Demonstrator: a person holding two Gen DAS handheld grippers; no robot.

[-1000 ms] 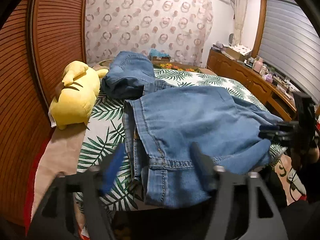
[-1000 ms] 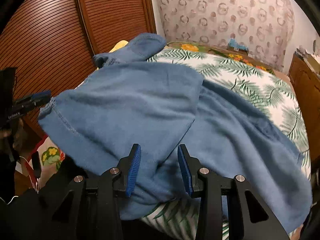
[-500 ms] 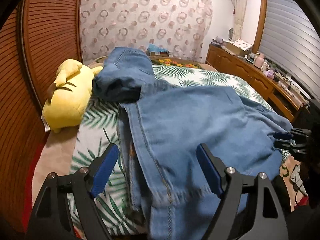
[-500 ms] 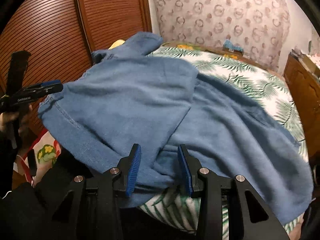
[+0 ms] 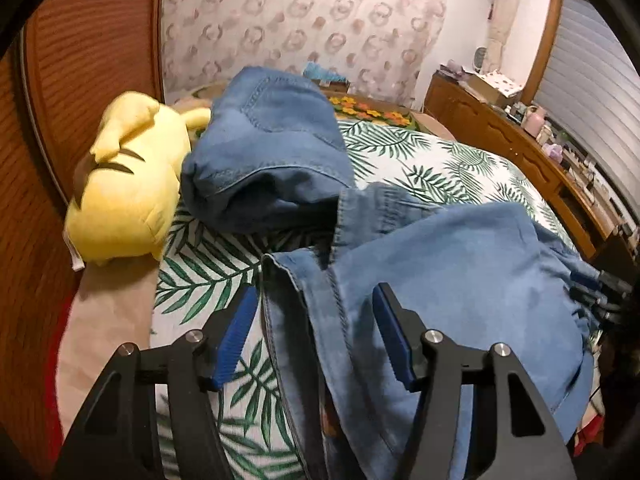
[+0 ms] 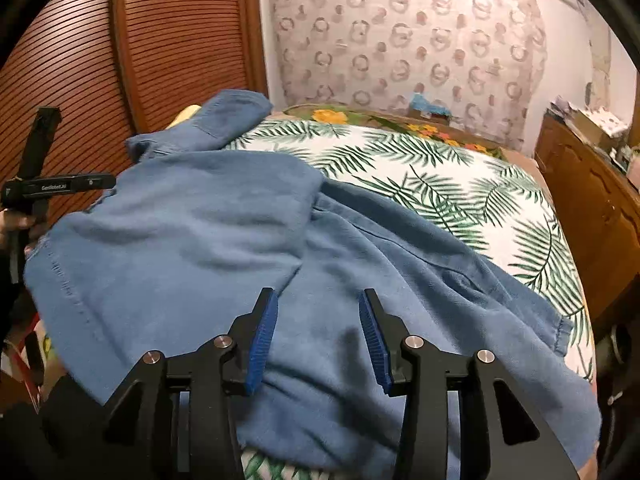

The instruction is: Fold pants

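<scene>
Both grippers hang above the near edge of the bed (image 5: 460,160) with jaws spread and nothing between them: the left gripper (image 5: 312,332) over the seamed side of the pants (image 5: 460,280), the right gripper (image 6: 316,332) over their broad middle. The pants lie across the near half of the bed, part draping off the near edge, one layer already laid over another with its free border slanting across the cloth below.

Judging from this, the main risk is a pinch that takes only the top layer, so the lower one stays behind and the fold comes out skewed. The overhanging part may also pull the whole garment off the near edge once it is lifted, denim being heavy. If the two grips land at uneven spots on the cloth, the next crease will likely run crooked.

Farther in, a second pair (image 5: 264,152) sits bunched toward the far left corner, beside a yellow plush (image 5: 124,200) at the left edge. A wide sweep could drag into either.
</scene>
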